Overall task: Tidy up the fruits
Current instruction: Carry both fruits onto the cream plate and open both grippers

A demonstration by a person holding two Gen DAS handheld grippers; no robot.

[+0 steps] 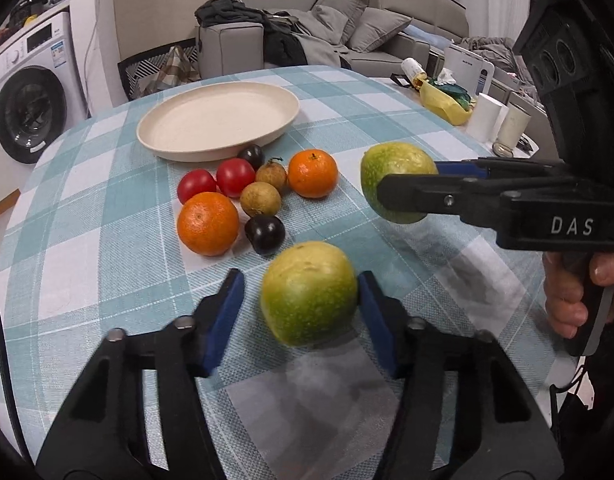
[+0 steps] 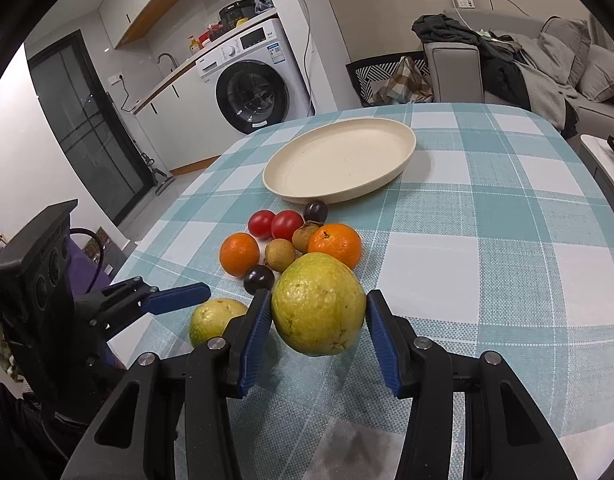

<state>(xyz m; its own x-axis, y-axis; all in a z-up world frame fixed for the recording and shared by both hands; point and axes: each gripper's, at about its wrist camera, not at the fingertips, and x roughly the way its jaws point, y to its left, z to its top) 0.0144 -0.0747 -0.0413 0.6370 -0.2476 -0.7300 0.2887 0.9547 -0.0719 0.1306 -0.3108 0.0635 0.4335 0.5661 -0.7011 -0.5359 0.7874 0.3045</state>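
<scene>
Guavas, two: the left gripper (image 1: 301, 312) brackets one (image 1: 309, 294), its left pad apart; the right gripper (image 2: 318, 334) pinches the other (image 2: 319, 304). Beyond, before the plate (image 1: 179, 150): two oranges, tomatoes, longans, plums. Only the right wrist view shows the sink.

"DAS" (white) on right tool (image 1: 403, 196)

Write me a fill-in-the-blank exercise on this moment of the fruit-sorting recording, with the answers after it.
1. The cream plate holds ___ fruit so far.
2. The number of oranges lying on the tablecloth is ___.
3. The tool gripping the lifted green fruit is in the person's ___ hand.
4. The white appliance beyond the table is a ___ machine.

Missing words: no; two; right; washing
</scene>
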